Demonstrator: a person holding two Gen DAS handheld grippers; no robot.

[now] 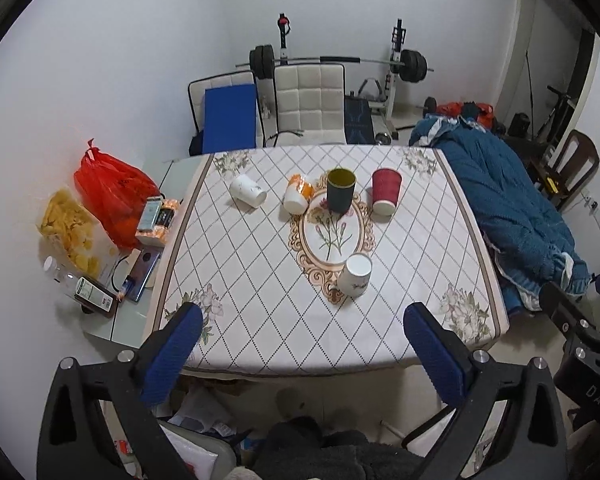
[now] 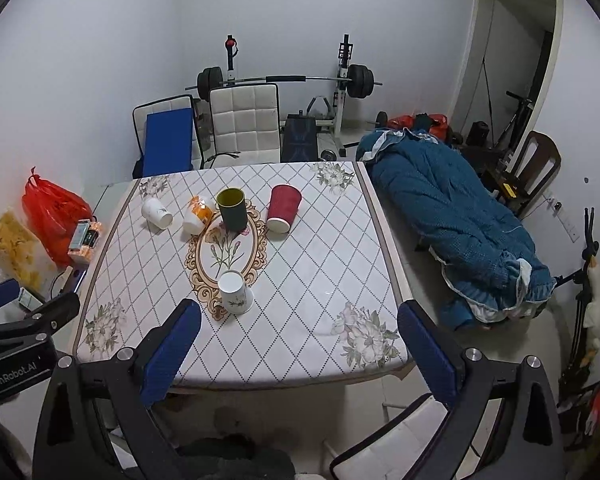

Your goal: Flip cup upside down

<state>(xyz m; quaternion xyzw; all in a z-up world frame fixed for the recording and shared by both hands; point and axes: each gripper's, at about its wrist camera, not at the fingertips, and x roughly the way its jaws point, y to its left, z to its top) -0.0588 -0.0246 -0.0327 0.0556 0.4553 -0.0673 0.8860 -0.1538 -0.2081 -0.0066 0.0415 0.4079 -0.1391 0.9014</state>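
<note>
Several cups stand on a table (image 1: 260, 320) (image 2: 320, 300) with a diamond-pattern cloth. A dark green cup (image 1: 341, 190) (image 2: 231, 208) stands upright, mouth up. A red cup (image 1: 385, 191) (image 2: 283, 208), an orange-patterned cup (image 1: 297, 194) (image 2: 197, 213) and a white cup (image 1: 247, 191) (image 2: 156, 211) stand upside down at the far side. Another white cup (image 1: 355, 274) (image 2: 234, 292) stands upside down nearer me. My left gripper (image 1: 303, 320) is open and empty above the near table edge. My right gripper (image 2: 300, 322) is open and empty, also near the front edge.
A side table at the left holds a red bag (image 1: 110, 188) (image 2: 52, 210), a snack bag (image 1: 70, 232), bottles and phones. White chairs (image 1: 310, 100) (image 2: 246, 120) and a barbell rack stand behind. A blue quilt (image 1: 512, 208) (image 2: 452, 216) lies to the right.
</note>
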